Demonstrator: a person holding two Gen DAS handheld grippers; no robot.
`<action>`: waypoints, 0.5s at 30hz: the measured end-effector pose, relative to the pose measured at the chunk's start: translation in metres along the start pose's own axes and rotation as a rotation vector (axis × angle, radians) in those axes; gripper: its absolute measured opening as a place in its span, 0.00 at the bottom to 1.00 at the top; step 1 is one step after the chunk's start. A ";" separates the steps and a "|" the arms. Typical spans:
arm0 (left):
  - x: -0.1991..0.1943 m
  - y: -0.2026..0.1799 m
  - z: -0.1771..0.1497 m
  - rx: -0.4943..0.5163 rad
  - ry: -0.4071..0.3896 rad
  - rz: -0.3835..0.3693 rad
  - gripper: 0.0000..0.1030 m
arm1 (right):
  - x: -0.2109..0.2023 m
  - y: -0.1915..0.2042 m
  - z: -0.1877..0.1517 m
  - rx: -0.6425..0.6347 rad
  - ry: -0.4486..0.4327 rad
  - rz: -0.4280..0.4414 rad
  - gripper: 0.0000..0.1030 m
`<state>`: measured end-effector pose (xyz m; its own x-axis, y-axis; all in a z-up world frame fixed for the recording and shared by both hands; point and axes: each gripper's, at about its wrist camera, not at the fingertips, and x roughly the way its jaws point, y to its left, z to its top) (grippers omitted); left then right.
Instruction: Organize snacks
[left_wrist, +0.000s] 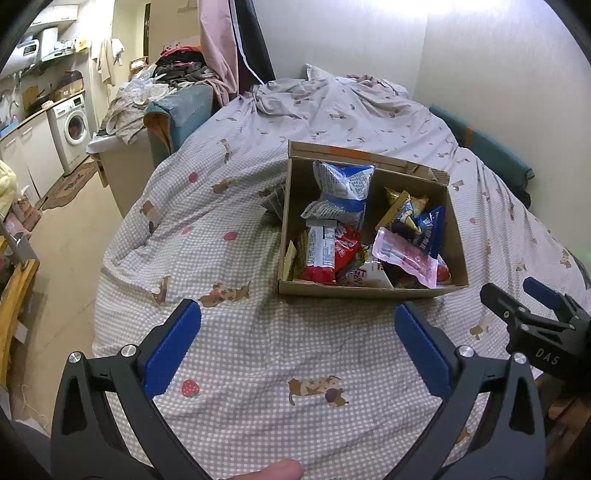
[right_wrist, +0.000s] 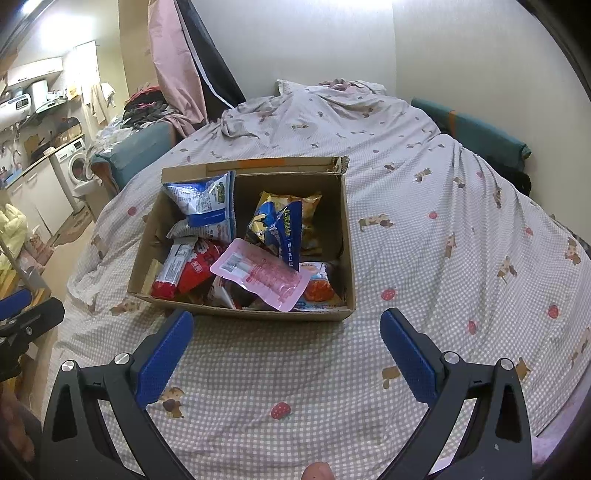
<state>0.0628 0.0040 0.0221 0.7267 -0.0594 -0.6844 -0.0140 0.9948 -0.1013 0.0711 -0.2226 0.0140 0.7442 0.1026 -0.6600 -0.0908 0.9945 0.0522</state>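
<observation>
Setting: a bed covered by a checked sheet printed with dogs and strawberries; a kitchen corner with one washing machine lies off to the left.
Box: one open cardboard box sits on the bed, ahead of both grippers and slightly left of the right gripper's centre line.
Snack count: at least six packets are visible in the box; those underneath are too hidden to count.
Blue and white bags: two, one bag propped against the far left corner and a second lying under it.
Red packet: one red packet in the near left part, long axis running near to far.
Pink pouch: one flat pink pouch on top of the pile, long axis diagonal from far left to near right.
Blue and yellow bags: a blue bag leans on a yellow bag at the far right.
Left gripper: the left gripper is spread wide and holds nothing, hovering over bare sheet before the box's near wall.
Right gripper: the right gripper is likewise spread wide and empty, just short of the box's near wall.
Open room: bare sheet lies on every side of the box, widest to its right; the bed's left edge drops to the floor.
</observation>
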 end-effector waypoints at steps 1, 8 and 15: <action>0.000 0.000 0.000 0.001 0.000 0.001 1.00 | 0.000 0.001 0.000 -0.006 0.001 -0.003 1.00; -0.001 -0.001 0.000 0.004 -0.001 0.004 1.00 | -0.004 0.004 0.000 -0.017 -0.025 -0.012 1.00; -0.002 -0.002 0.002 0.004 -0.003 0.002 1.00 | -0.004 0.004 0.000 -0.018 -0.026 -0.019 1.00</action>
<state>0.0629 0.0026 0.0245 0.7287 -0.0571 -0.6824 -0.0127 0.9952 -0.0969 0.0676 -0.2191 0.0172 0.7630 0.0842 -0.6409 -0.0882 0.9958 0.0259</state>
